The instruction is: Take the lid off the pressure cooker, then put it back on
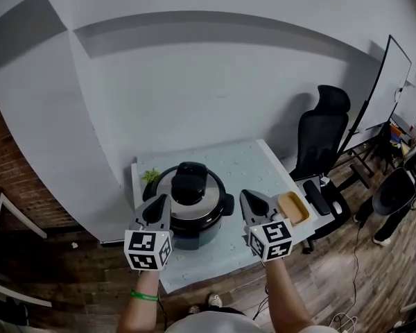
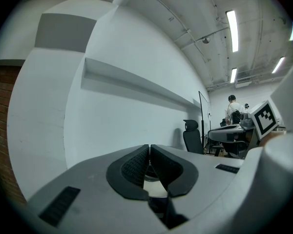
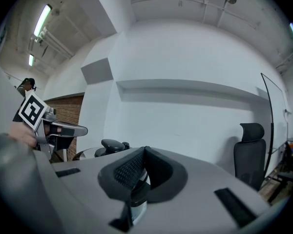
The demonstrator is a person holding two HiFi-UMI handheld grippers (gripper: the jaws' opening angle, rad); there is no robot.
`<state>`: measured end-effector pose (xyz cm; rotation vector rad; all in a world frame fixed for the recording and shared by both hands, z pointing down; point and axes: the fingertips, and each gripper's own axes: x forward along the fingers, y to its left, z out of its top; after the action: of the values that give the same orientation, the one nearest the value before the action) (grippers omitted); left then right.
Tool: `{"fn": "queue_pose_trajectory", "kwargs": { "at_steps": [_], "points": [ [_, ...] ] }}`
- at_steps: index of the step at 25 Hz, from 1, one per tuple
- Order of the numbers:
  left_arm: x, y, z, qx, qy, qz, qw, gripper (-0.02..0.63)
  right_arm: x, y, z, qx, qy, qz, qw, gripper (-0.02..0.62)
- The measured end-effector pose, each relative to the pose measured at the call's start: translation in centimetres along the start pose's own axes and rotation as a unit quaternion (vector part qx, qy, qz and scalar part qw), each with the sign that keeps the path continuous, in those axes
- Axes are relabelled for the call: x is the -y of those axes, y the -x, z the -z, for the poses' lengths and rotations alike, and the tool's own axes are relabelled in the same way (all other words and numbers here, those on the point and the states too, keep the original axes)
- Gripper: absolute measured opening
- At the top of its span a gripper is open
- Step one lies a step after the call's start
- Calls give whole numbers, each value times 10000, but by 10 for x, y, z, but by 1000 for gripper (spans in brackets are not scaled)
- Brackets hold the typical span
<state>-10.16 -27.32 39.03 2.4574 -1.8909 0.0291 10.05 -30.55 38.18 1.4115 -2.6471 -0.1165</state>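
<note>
A pale grey wall (image 1: 194,82) fills the upper half of the head view. Below it stands a white table top dotted with small holes (image 1: 256,161). A black high-backed office chair (image 1: 322,134) sits at 2 o'clock from the table.

At the table's centre is a round silver and black pressure cooker (image 1: 218,214). Its silver lid (image 1: 211,194) is on, and the lid's black bar handle (image 1: 188,184) runs lengthwise from 12 to 6 o'clock.

The left gripper (image 1: 161,203) hovers at the cooker's 7 o'clock and covers its near edge. In its own view the jaws are pressed together with nothing between them.

The right gripper (image 1: 248,198) is at 4 o'clock, near the cooker's side handle. Its jaws are likewise closed and empty, and its own view shows only the top of the lid.

A small amber rectangular tray (image 1: 293,208) lies at 3 o'clock. A small green item (image 1: 150,175) at 10 o'clock is too small to identify.
</note>
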Motion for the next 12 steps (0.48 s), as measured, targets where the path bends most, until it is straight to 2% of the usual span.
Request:
{"fn": "queue_pose_trajectory", "kwargs": {
  "at_steps": [12],
  "points": [
    [1,-3,1,-2,49,-4,10000,21,5,-3,3,-5,-93,-8,10000,0]
  ]
}}
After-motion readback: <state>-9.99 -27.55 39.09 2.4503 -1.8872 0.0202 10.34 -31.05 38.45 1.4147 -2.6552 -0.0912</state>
